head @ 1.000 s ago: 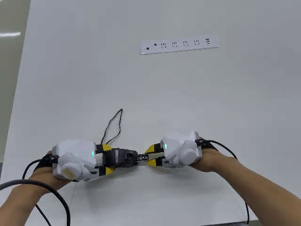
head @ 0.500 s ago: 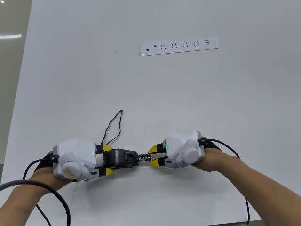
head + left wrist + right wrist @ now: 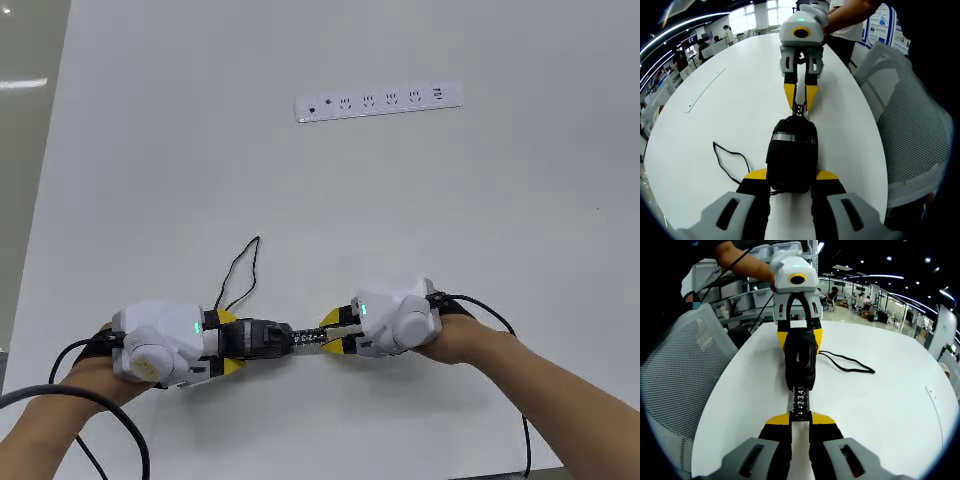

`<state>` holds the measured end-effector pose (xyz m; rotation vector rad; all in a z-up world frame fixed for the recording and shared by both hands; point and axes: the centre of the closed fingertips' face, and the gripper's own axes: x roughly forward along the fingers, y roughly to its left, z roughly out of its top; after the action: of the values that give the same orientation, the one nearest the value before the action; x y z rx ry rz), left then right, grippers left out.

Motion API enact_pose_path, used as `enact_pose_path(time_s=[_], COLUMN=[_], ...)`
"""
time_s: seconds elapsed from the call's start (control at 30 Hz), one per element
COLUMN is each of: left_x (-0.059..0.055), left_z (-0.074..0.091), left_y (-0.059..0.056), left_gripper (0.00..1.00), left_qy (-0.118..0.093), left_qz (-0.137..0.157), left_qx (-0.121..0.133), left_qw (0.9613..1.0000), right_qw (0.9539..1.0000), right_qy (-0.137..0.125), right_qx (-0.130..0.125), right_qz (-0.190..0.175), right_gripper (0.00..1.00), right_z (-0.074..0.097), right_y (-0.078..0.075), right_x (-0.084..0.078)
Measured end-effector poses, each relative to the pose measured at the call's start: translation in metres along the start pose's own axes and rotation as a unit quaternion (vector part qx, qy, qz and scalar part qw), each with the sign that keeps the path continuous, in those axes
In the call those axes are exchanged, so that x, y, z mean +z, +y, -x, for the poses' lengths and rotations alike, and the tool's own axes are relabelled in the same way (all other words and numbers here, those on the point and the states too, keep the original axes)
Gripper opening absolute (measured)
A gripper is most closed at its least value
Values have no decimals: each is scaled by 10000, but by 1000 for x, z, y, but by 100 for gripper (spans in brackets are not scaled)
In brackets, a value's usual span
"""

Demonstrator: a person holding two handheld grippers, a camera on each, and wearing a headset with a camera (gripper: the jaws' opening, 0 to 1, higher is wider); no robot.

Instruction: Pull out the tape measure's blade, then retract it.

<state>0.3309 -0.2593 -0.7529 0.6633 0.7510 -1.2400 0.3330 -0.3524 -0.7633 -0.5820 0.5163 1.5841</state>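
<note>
Holding a tape measure (image 3: 262, 337) between two grippers, near the front edge of the desk (image 3: 400, 220).
The left gripper (image 3: 228, 340) has its jaws clamped on the black tape measure, yellow tips against both sides. The right gripper (image 3: 335, 332) has its jaws pinched almost together on the end of the blade (image 3: 307, 338), and a short numbered length shows between the two. A black strap (image 3: 240, 265) loops on the desk just beside the tape measure. A power strip (image 3: 378, 100) lies well apart, toward the far edge.

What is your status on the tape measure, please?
Left gripper shut on tape measure. Right gripper shut on blade, short length out. Lanyard and power strip off the pull line.
</note>
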Motion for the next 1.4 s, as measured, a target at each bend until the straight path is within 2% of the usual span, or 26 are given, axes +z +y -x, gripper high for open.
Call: enact_pose_path(time_s=[1.4], left_x=[0], left_z=[-1], left_y=[0], left_gripper=[27], left_qy=[3], left_qz=[12], left_qx=[-3], left_qw=[10000], right_qw=[10000], right_qy=[78], right_qx=[19], right_qz=[-32], right_gripper=[9], right_z=[13], right_y=[0], right_x=[-10])
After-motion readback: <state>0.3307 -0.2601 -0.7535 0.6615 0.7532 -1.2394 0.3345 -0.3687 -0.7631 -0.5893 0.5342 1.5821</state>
